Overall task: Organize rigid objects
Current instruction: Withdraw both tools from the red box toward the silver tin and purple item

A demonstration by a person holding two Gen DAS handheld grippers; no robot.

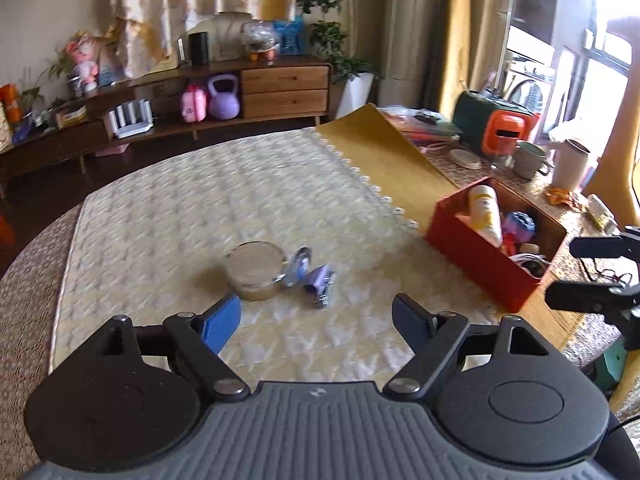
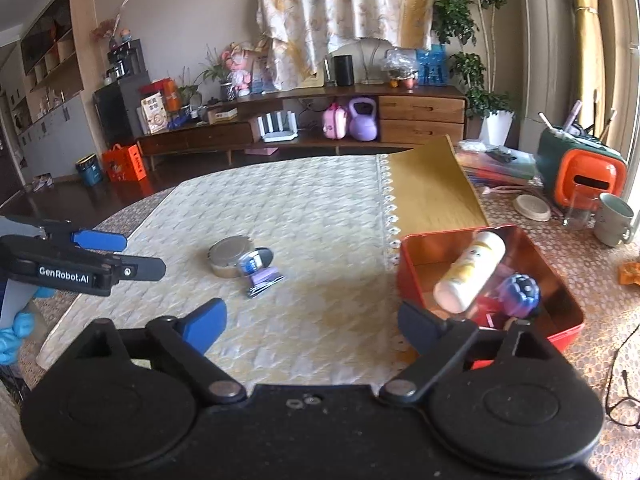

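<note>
Currently one red box (image 2: 412, 276), three loose items (image 2: 248, 264) on mat, both grippers (image 1: 316, 316) (image 2: 312, 320) wide, empty.

- The mat (image 2: 312, 216) ahead of the claw is quilted cloth, matt and cream-yellow, with a lace trim.
- The round tin (image 2: 230, 256) on it looks like dull metal, with a brushed lid.
- The red box (image 2: 416, 280) to the right is glossy, with shiny, reflective inner walls.
- The bottle (image 2: 470, 272) inside it is smooth white plastic.
- The cabinet (image 2: 420, 116) far beyond is polished wood.
</note>
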